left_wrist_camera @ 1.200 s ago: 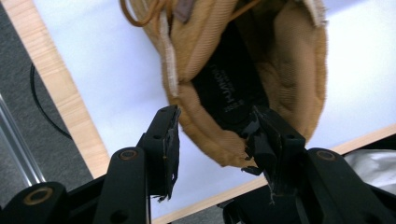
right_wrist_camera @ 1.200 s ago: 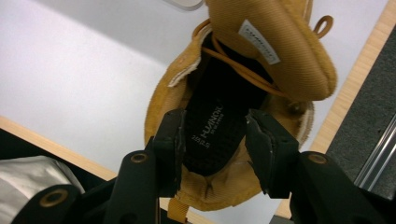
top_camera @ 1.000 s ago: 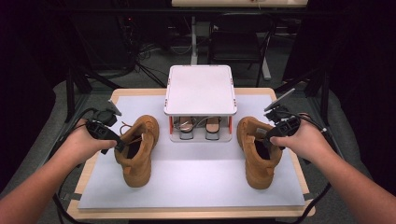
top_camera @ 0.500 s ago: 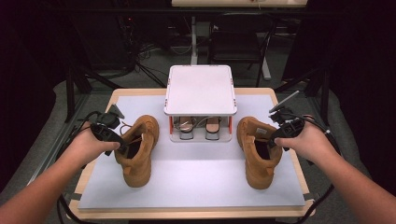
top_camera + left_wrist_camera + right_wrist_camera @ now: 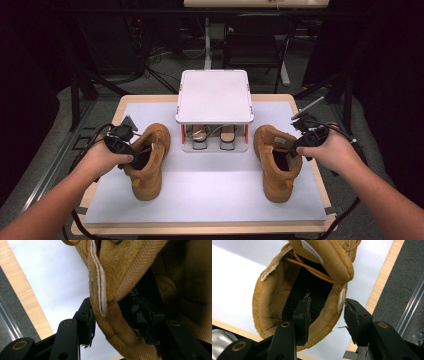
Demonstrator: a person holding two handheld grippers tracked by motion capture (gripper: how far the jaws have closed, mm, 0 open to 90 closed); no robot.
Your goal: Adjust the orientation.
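- Left boot point(image 5: 147, 162): tan suede, upright on the white mat point(image 5: 210, 200) of the bench point(image 5: 300, 97), left of centre; long axis front to back, toe toward the person, collar toward the rack.
- Left hand-held gripper point(image 5: 134, 156): at the outer side of the left boot's collar; jaws astride the padded collar rim point(image 5: 112, 325), one outside, one inside the opening; just been closing, pads near the rim, firm pinch not certain.
- Right boot point(image 5: 277, 162): same kind, right of centre, same lie, lace point(image 5: 312, 268) loose inside.
- Right hand-held gripper point(image 5: 295, 150): at the right boot's outer collar; jaws parted, one inside the opening, one outside the wall, gap visible on both sides.
- Shoe rack point(image 5: 214, 95): white top, behind and between the boots, another pair beneath.
- Key relation: each collar wall directly between its own gripper's jaws; each hand nearest its own boot.
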